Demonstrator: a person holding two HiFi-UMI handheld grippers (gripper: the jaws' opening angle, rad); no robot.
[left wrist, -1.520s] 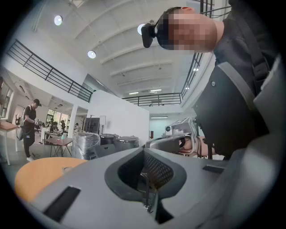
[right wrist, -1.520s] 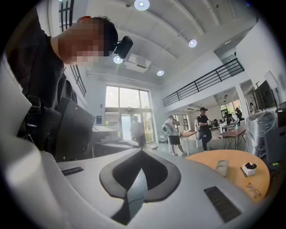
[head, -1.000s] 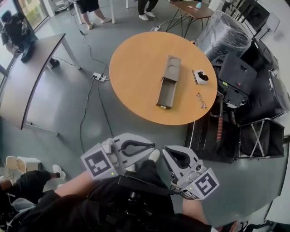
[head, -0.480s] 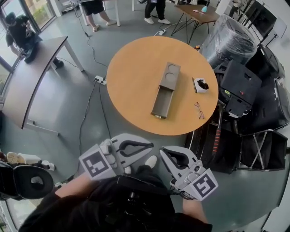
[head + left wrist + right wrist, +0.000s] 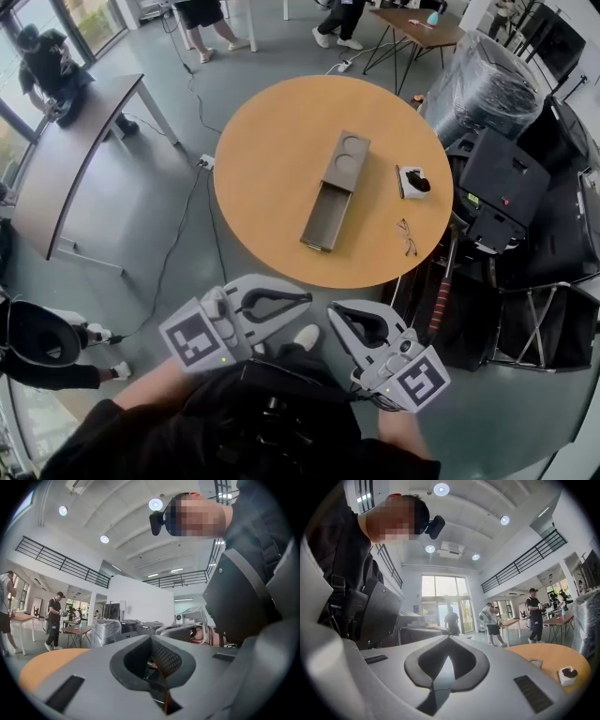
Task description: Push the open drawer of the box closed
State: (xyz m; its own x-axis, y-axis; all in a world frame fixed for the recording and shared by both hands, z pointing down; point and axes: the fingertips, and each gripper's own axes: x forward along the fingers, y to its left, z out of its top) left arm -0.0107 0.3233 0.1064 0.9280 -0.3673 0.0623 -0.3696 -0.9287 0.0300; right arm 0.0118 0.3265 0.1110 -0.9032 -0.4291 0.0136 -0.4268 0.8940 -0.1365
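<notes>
**Both grippers closed and empty, off the table**

The box point(image 5: 345, 161) lies near the middle of the round table point(image 5: 262, 159). Its drawer point(image 5: 323, 217) is pulled out toward the table edge nearest to the person. The left gripper point(image 5: 307, 302) and the right gripper point(image 5: 334, 317) are beyond that near edge, well apart from the box. Each has its jaws pressed together, with nothing between them.

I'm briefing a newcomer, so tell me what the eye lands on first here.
The round orange table fills the middle of the head view, with a grey box on it, its drawer pulled out toward the person. Below, the left gripper and right gripper are close to the body, both shut and empty, well short of the table.
</notes>
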